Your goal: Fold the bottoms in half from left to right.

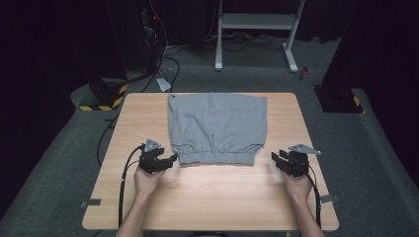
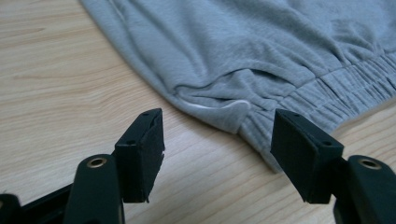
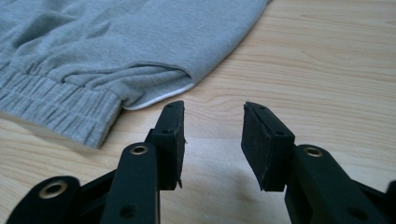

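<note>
Holding the left gripper [image 1: 170, 159] low over the table [image 1: 222, 197], jaws standing apart with nothing between them, pads [image 2: 140, 154] bare, the near left corner of the grey shorts [image 1: 216, 128] lying just ahead of the tips, one pad close beside the waistband [image 2: 336, 91] but not pressing on it

Holding the right gripper [image 1: 275, 158] the same way at the other side, jaws parted and empty, pads [image 3: 266, 144] over bare wood, the near right corner of the shorts just beyond the tips and apart from them

Lying flat in the far half of the table, shorts spread out, waistband toward the person, a thin white edge [image 3: 159, 98] peeking out at the corner seam

Showing pale wood grain all over the table, near half bare between both hands [image 1: 148, 180]; grey tape tabs [image 1: 91, 202] sticking out at the near left and right edges

Leaving open wood to the left and right of the shorts, and a broad strip in front

Standing on grey carpet [image 1: 59, 153] in a dark room, cables [image 1: 163, 64] trailing at the far left, a yellow-and-black striped base [image 1: 104, 96] beside them, a white frame [image 1: 257, 29] behind the table

Showing no readable writing anywhere
</note>
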Motion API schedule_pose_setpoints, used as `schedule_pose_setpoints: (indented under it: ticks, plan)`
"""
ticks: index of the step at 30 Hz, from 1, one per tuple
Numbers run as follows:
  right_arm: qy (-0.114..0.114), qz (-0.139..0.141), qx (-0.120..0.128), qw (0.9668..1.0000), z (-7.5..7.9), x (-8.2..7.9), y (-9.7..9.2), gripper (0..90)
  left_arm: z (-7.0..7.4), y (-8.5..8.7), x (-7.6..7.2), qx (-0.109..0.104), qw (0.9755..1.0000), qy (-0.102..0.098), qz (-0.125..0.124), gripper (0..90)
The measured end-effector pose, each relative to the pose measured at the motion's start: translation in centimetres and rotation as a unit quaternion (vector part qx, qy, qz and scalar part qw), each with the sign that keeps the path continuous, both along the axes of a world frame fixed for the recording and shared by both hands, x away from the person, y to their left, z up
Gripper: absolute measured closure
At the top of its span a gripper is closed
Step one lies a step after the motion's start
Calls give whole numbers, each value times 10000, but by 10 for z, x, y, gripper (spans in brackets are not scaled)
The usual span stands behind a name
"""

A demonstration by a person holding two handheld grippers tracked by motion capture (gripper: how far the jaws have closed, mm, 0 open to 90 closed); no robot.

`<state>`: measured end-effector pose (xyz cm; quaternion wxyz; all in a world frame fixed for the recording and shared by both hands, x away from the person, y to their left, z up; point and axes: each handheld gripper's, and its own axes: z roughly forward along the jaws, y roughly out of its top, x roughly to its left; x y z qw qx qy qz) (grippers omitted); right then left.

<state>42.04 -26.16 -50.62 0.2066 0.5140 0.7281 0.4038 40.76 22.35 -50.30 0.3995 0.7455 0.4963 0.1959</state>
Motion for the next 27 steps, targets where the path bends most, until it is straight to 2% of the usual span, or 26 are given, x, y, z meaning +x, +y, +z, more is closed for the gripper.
schedule_pose_setpoints:
  ticks: [1, 5, 8, 13, 19, 20, 23, 25, 27]
  plan:
    - [0, 0, 0, 10000, 0, 0, 0, 592, 1, -3, 1, 27, 10000, -32, -30, 349]
    - [65, 134, 26, 9999, 0, 3, 10, 589, 5, -15, 5, -105, 9998, -68, -165, 360]
    - [74, 279, 97, 9995, 1, 6, 20, 589, 7, -29, 11, 53, 9995, -29, -298, 361]
    - [69, 536, 74, 9985, 1, 11, 34, 588, 4, -43, 18, 46, 9996, -35, -290, 376]
    - [101, 691, 6, 9976, 1, 16, 51, 573, -6, -51, 25, 120, 9994, 115, -290, 386]
    - [110, 708, 31, 9974, 2, 18, 57, 569, -8, -52, 26, 199, 9993, 113, -291, 387]
    - [84, 740, 37, 9972, 2, 19, 62, 567, -9, -53, 27, 198, 9993, 87, -320, 389]
    - [72, 793, 10, 9968, 4, 20, 69, 565, -11, -52, 29, 145, 9993, 166, -288, 383]
    - [68, 805, 8, 9967, 3, 22, 74, 562, -11, -52, 28, 189, 9993, 167, -281, 383]
